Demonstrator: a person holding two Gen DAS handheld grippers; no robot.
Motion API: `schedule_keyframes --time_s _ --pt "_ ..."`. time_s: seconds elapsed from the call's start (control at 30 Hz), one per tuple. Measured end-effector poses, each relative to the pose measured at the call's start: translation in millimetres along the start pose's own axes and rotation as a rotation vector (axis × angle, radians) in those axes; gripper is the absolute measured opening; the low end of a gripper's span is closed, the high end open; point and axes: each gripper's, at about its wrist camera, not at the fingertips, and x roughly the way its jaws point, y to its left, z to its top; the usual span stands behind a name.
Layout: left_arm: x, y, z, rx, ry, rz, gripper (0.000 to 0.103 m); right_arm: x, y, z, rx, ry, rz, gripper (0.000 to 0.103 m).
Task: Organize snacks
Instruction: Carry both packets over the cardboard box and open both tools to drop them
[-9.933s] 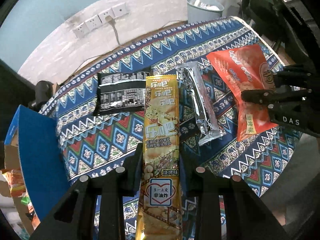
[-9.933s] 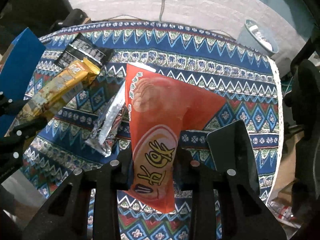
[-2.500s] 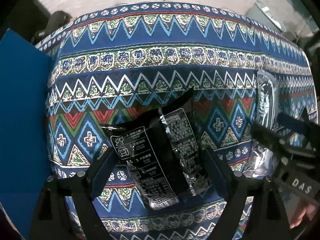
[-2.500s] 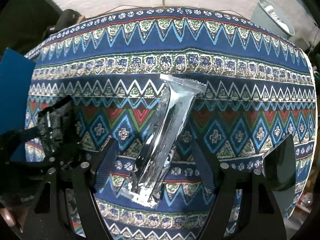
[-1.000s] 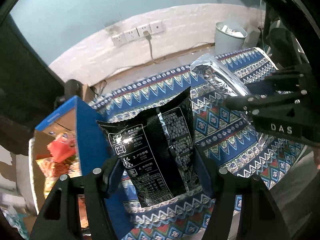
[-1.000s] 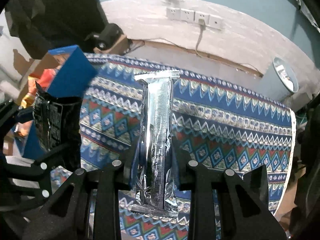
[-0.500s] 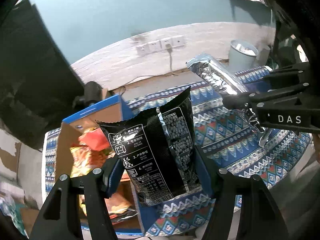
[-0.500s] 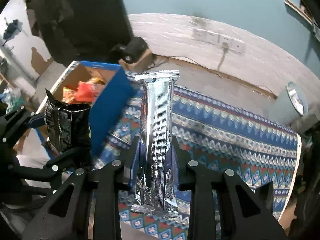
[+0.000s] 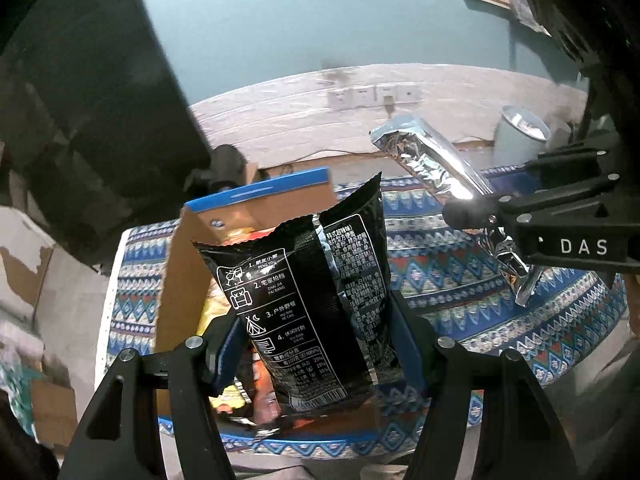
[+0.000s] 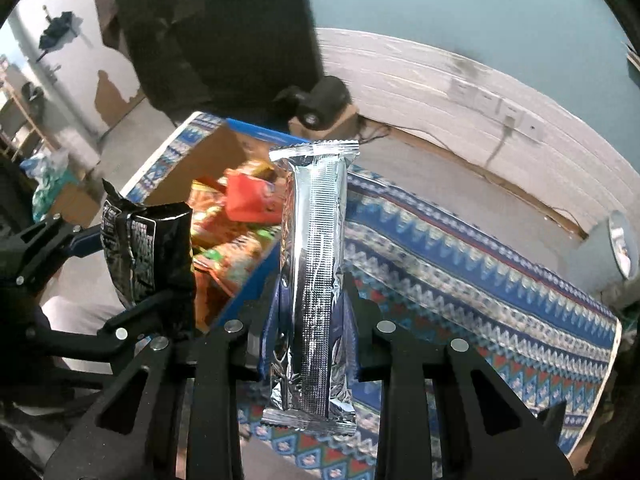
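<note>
The left claw (image 9: 316, 344) is pinching a black bag (image 9: 308, 304) above the open box (image 9: 180, 280) of snacks at the tabletop's (image 10: 460, 248) end, while the right claw (image 10: 310, 320), pressed tight, is gripping a silver pack (image 10: 316, 280) just beside it. With both hanging so close, they are risking a knock. A release too near the box wall could send either snack onto the cloth or the floor.

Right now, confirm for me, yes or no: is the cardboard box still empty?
No. The right wrist view shows the cardboard box already holding several red and orange snack packets.
</note>
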Motion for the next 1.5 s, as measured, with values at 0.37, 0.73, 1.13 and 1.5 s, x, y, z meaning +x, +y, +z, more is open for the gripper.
schedule_keyframes --time_s 0.37,0.73,1.13,1.5 --pt "11.6 79.8 -11.9 -0.145 0.02 0.068 0.067 38.4 51.2 34.1 -0.055 0.026 0.042 0.027" --pt "52.0 134.6 -30.0 -0.288 0.117 0.105 0.067 87.1 77.1 58.8 -0.031 0.073 0.072 0.027" --pt "56.4 138.8 -29.1 -0.329 0.155 0.093 0.08 85.9 70.7 58.3 0.006 0.071 0.088 0.044" --pt "24.0 123.4 -26.9 -0.288 0.119 0.071 0.081 43.2 64.2 42.5 0.017 0.014 0.092 0.063"
